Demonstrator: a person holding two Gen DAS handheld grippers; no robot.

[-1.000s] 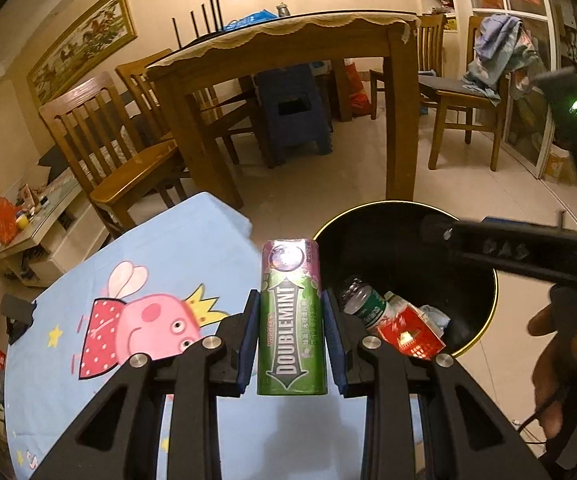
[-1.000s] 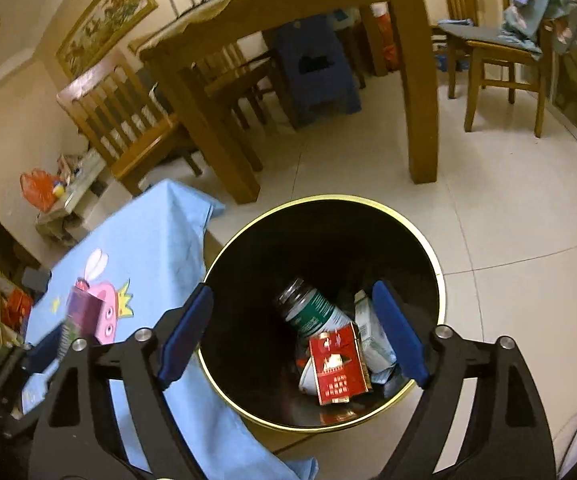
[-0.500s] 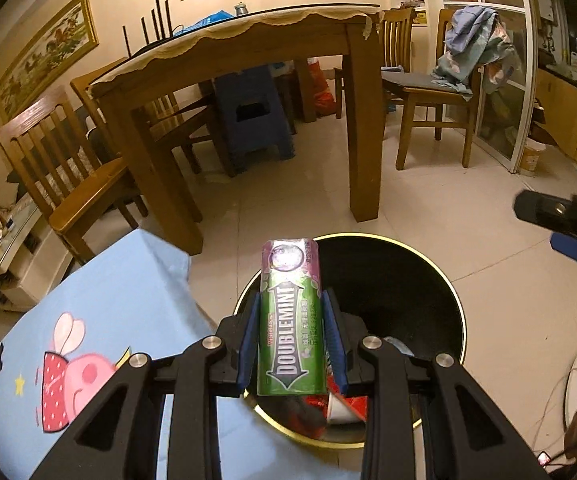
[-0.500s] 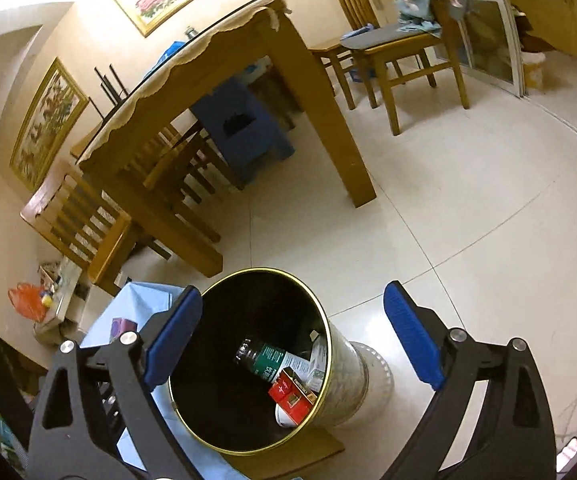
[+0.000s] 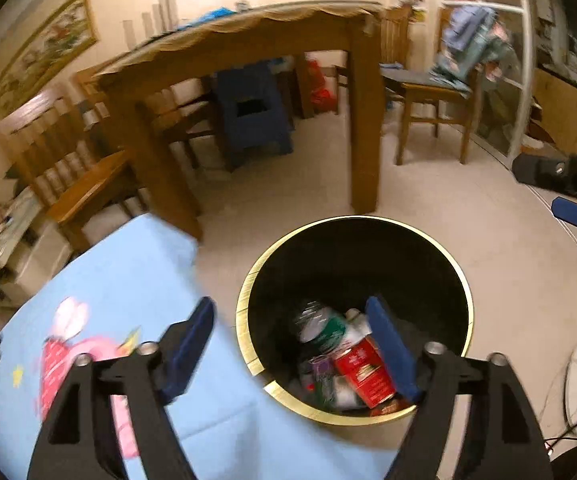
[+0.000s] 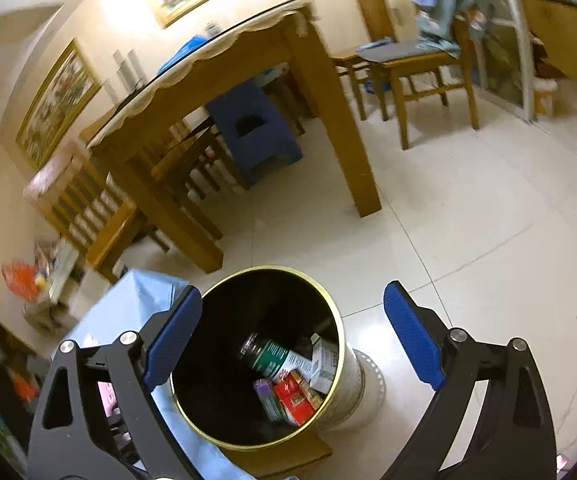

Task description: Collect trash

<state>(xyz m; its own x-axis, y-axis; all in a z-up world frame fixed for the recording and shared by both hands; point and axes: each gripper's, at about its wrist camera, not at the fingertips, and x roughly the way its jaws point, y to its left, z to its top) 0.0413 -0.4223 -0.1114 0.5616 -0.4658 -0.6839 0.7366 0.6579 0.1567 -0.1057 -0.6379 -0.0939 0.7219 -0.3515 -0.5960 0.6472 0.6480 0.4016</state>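
A gold-rimmed trash bin [image 5: 244,320] is standing on the floor beside the blue-clothed table [image 5: 128,272]. The left tool [image 5: 292,344] is opening above it, nothing between its jaws; the right tool [image 6: 288,336] is hanging wide and empty. A gum pack [image 5: 322,376] is lying inside the bin.

Pale tiled floor [image 6: 468,208]; far off, wooden dining table [image 6: 224,68] with chairs [image 6: 420,64], blue stool [image 6: 254,132] beneath, framed pictures [image 6: 58,104] on cream walls, possibly glass doors [image 5: 488,52] right.
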